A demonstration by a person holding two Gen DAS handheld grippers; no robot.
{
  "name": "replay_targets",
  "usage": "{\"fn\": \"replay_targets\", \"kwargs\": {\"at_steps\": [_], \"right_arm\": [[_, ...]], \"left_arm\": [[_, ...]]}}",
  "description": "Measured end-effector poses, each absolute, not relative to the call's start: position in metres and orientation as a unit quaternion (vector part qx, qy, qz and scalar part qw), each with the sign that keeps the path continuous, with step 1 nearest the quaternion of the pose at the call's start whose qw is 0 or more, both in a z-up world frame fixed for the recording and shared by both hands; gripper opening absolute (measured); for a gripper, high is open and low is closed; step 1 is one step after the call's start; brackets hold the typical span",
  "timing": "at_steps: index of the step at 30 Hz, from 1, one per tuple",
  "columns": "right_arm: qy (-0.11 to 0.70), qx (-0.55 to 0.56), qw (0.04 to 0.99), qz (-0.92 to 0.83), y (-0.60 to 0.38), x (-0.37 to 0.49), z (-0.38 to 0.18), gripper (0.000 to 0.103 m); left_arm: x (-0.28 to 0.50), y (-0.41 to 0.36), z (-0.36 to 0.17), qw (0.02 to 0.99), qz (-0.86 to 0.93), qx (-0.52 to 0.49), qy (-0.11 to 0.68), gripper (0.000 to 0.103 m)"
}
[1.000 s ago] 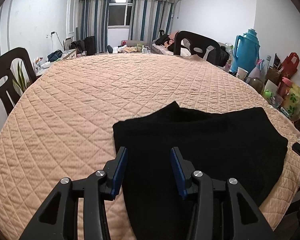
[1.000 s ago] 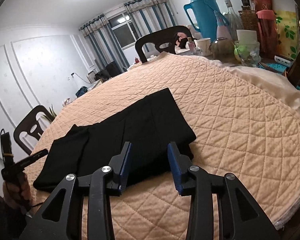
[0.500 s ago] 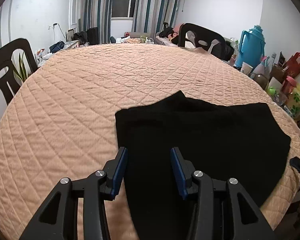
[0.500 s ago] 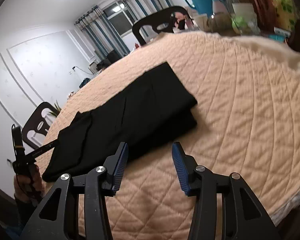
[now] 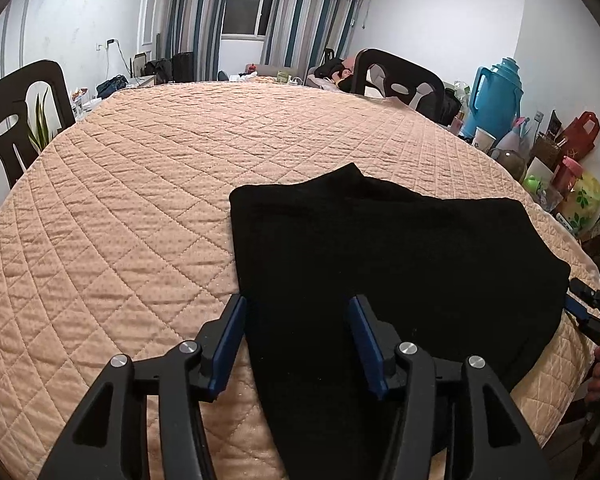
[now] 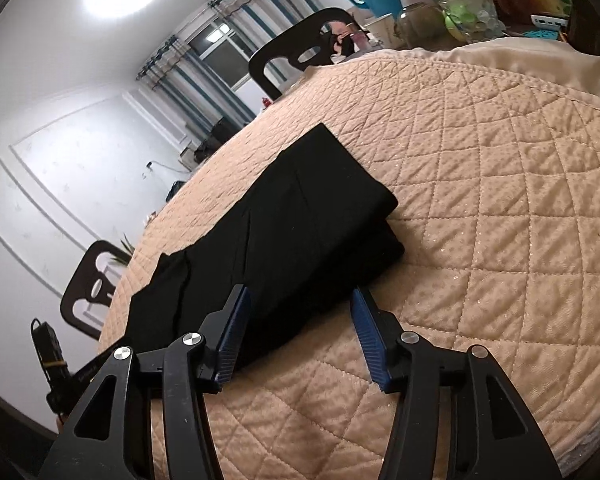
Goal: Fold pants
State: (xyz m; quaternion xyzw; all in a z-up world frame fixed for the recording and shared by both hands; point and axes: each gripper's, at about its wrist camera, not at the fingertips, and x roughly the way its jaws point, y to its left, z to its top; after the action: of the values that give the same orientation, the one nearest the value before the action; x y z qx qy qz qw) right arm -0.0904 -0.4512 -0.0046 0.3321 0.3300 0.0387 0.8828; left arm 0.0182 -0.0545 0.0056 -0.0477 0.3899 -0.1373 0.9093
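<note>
Lengthwise, folded pants point(image 5: 380, 248) across quilted table point(image 5: 140, 200).

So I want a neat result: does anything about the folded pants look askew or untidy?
Slightly. On the pants, the top layer sits offset from the one beneath at the right end, and a corner pokes past the far edge. Nothing spilled or damaged.

So the bench point(image 5: 148, 208) is a big round one with a peach quilted cover over it. The black pants point(image 5: 400, 248) lie flat right on the quilt, folded over into layers, near the edge. The rest of the quilt is bare.
</note>
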Motion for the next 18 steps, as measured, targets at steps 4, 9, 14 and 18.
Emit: {"fn": "replay_targets", "kwargs": {"at_steps": [4,9,14,18], "right_arm": [[0.305,0.361,0.881,0.023,-0.456,-0.087,-0.002,0.056],[0.295,0.352,0.888,0.019,-0.453,-0.084,0.002,0.058],[0.313,0.348,0.884,-0.006,-0.454,-0.075,-0.002,0.057],[0.304,0.340,0.889,-0.037,-0.453,-0.077,0.001,0.057]], "left_arm": [[0.018,-0.052,0.005,0.909,-0.140,-0.051,0.390,0.056],[0.017,-0.053,0.004,0.909,-0.140,-0.052,0.390,0.056],[0.017,-0.053,0.004,0.908,-0.140,-0.053,0.390,0.056],[0.016,-0.052,0.004,0.908,-0.141,-0.055,0.391,0.056]]}}
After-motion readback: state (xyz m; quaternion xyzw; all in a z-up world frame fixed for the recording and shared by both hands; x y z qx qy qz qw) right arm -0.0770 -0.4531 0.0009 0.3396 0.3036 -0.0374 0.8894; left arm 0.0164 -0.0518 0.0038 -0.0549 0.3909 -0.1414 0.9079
